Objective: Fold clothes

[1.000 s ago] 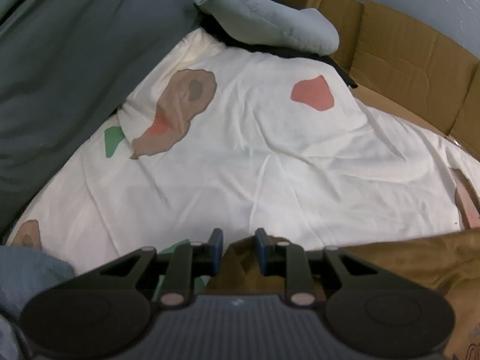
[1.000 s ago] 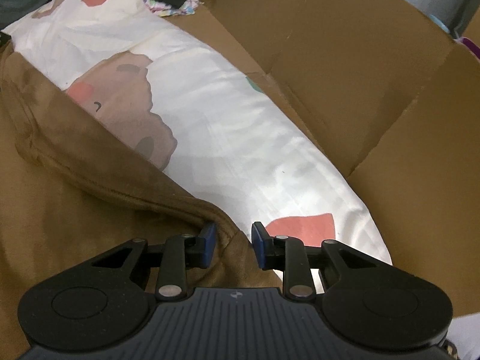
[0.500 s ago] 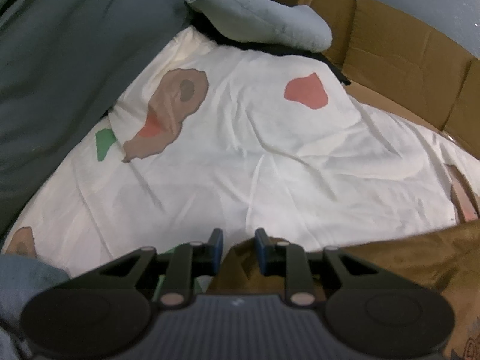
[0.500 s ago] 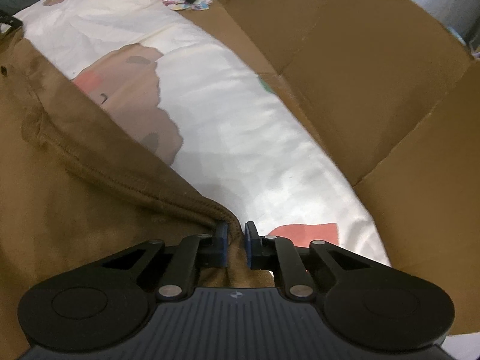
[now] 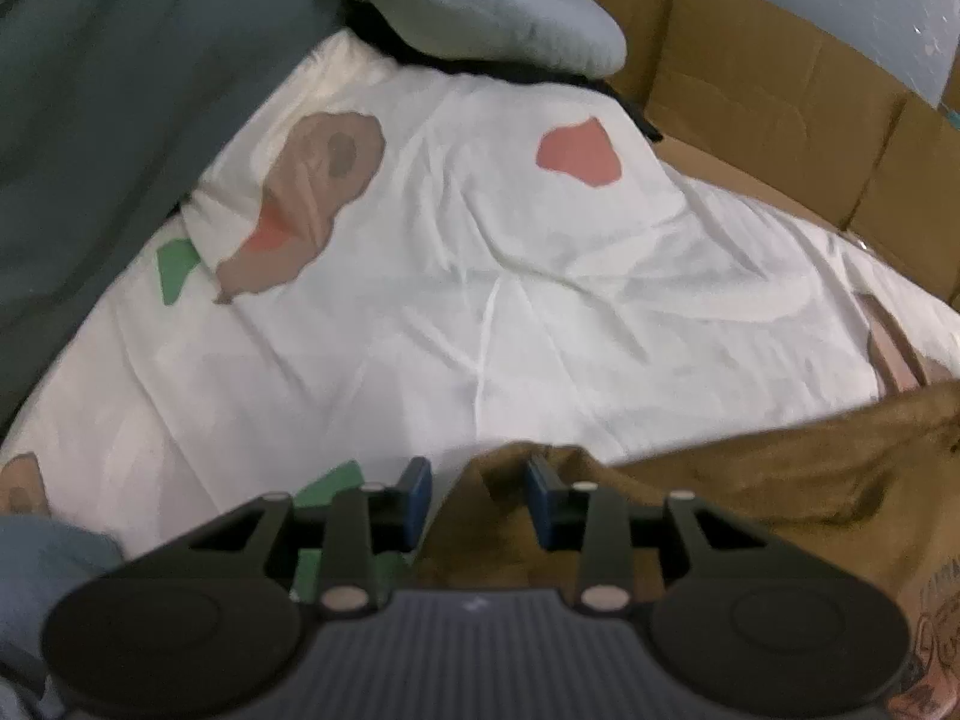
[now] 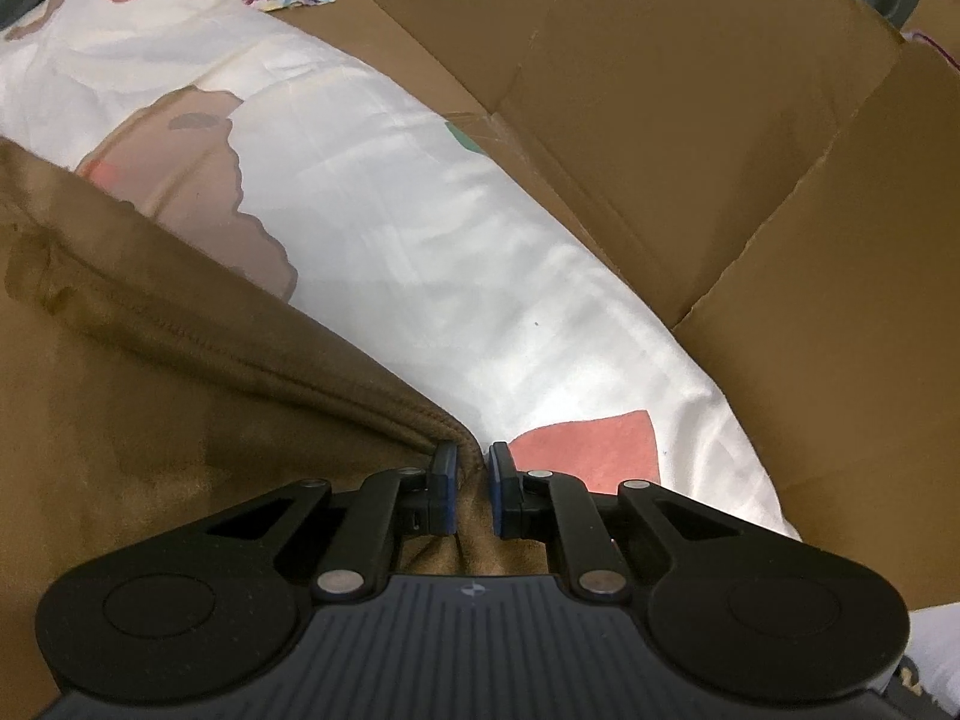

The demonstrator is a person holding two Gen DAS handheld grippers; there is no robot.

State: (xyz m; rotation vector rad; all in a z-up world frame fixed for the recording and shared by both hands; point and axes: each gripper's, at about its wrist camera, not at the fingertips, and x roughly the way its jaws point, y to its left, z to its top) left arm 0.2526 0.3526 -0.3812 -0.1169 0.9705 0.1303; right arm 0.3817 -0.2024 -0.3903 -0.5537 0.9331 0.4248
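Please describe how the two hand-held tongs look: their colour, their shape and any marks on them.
Both the left tongs and the right tongs look alike: a black ribbed body with a small pale emblem, two round black discs at the sides, black linkage arms with silver rivets, and fingers tipped with blue pads. No cables, hands or sleeves are visible.

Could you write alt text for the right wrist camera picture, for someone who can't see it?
The right gripper is pinched shut on the hemmed edge of a brown garment, seen from just behind its black fingers. Past it lies a white sheet printed with brown, red and green shapes, resting on flattened cardboard.
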